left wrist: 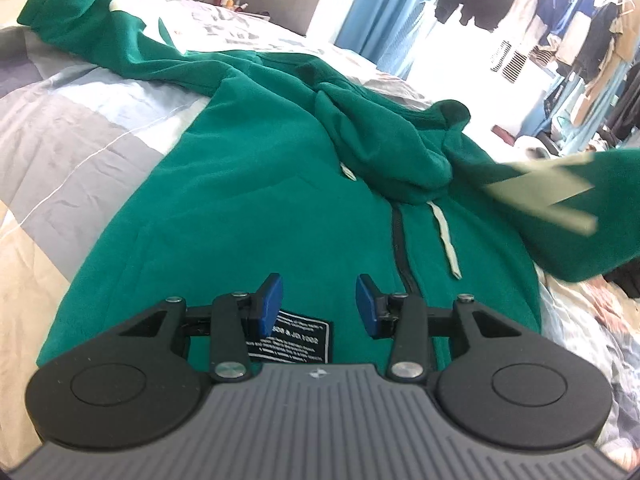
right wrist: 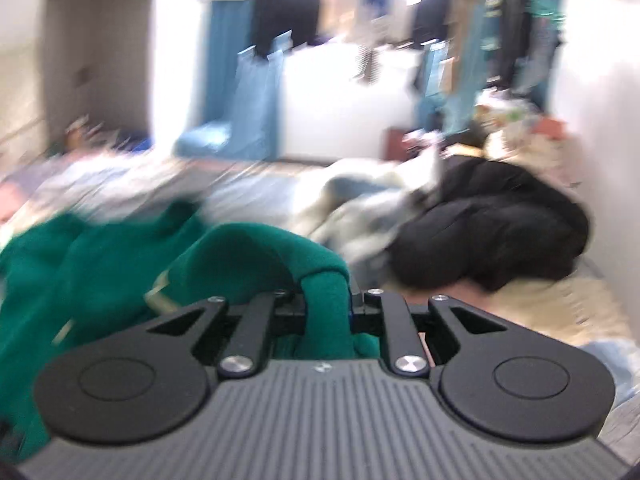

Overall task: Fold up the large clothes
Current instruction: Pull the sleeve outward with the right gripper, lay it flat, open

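The green hoodie (left wrist: 260, 184) lies front-up across my bed (left wrist: 80, 152), zip and drawstring showing, one sleeve stretched away to the far left. My right gripper (right wrist: 326, 300) pinches a fold of the other sleeve (left wrist: 560, 208) and holds it raised over the chest, I judge to fold it inward. My left gripper (left wrist: 319, 304) hovers spread and empty above the hem label (left wrist: 296, 340). A black jacket (right wrist: 492, 236) and rumpled bedding crowd the right side.
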Demonstrator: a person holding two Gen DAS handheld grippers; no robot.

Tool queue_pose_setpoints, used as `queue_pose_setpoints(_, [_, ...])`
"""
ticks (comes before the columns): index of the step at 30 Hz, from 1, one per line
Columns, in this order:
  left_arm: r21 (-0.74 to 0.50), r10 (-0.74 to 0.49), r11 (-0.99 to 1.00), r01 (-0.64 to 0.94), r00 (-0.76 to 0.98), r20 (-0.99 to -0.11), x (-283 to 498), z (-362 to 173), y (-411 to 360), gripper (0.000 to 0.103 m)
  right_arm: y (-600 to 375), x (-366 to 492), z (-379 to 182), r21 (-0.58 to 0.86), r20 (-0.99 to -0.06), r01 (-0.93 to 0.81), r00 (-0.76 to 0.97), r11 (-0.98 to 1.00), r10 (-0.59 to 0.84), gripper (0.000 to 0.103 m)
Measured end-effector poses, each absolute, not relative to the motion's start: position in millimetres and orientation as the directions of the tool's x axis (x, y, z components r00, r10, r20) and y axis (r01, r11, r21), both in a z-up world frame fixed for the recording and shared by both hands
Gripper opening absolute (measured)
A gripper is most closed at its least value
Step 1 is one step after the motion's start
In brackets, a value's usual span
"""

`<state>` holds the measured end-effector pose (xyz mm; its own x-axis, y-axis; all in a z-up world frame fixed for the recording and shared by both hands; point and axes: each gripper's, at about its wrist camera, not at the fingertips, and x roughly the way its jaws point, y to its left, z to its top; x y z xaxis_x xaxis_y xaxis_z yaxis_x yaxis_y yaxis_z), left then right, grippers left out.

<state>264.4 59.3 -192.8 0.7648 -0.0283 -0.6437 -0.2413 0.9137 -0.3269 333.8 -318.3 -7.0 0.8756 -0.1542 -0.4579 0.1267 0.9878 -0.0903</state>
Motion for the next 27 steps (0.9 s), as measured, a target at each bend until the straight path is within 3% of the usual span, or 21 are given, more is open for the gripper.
queue_pose_setpoints(6, [-0.330, 0.007, 0.899, -0.289, 0.762, -0.648, 277.6, -199.7, 64.4, 0.046, -405.1, 408.3, 24.9, -0.038, -0.418, 0.324, 0.854, 0.945, -0.309, 0.017])
queue_pose_setpoints(10, [-0.320, -0.028, 0.915, -0.245, 0.754, -0.657, 290.0, -200.0, 63.0, 0.045, -456.5, 457.9, 22.6, -0.096, -0.447, 0.371, 0.813, 0.924, -0.373, 0.017])
queue_pose_setpoints(13, [-0.307, -0.028, 0.924, -0.226, 0.763, -0.646, 290.3, -196.3, 59.0, 0.045, -496.4, 488.6, 13.1, -0.053, -0.466, 0.418, 0.793, 0.907, -0.393, 0.017])
queue_pose_setpoints(18, [-0.324, -0.042, 0.920, -0.221, 0.766, -0.642, 291.3, -193.1, 56.3, 0.046, -561.4, 534.6, -32.4, 0.037, -0.518, 0.538, 0.731, 0.842, -0.444, 0.017])
queue_pose_setpoints(27, [-0.313, 0.003, 0.901, -0.301, 0.726, -0.688, 319.6, -206.3, 64.3, 0.045, -589.0, 597.5, -126.9, -0.025, -0.554, 0.589, 0.664, 0.808, -0.502, 0.017])
